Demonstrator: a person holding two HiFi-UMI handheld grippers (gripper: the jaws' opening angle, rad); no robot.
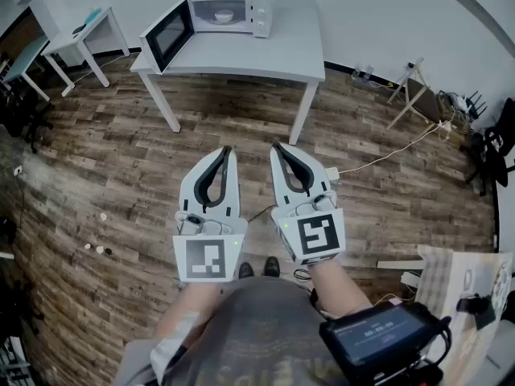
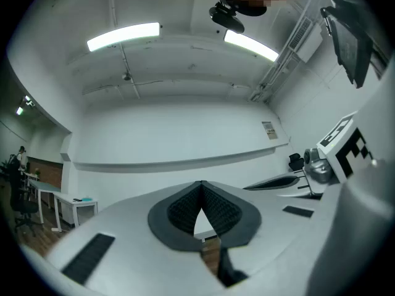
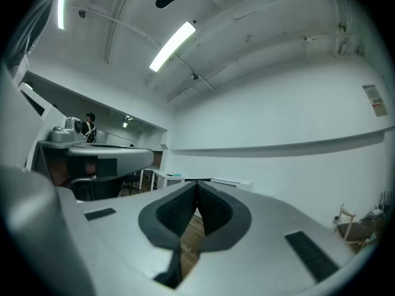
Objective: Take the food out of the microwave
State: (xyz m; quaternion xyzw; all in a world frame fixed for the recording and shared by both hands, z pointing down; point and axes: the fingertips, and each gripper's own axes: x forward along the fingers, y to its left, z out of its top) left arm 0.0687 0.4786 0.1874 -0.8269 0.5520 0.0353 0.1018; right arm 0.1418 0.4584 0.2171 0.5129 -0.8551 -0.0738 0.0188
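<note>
Left claw (image 1: 228, 151) and right claw (image 1: 277, 146), both closed on nothing, hover well short of the microwave (image 1: 259, 13) on the tabletop (image 1: 265, 55); inside it, seemingly a bowl (image 1: 224, 15).

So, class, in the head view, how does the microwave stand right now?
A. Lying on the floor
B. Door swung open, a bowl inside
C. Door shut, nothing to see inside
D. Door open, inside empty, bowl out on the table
B: the microwave stands on the white table with its door swung open to the left of the picture, and a pale bowl sits inside it.
</note>
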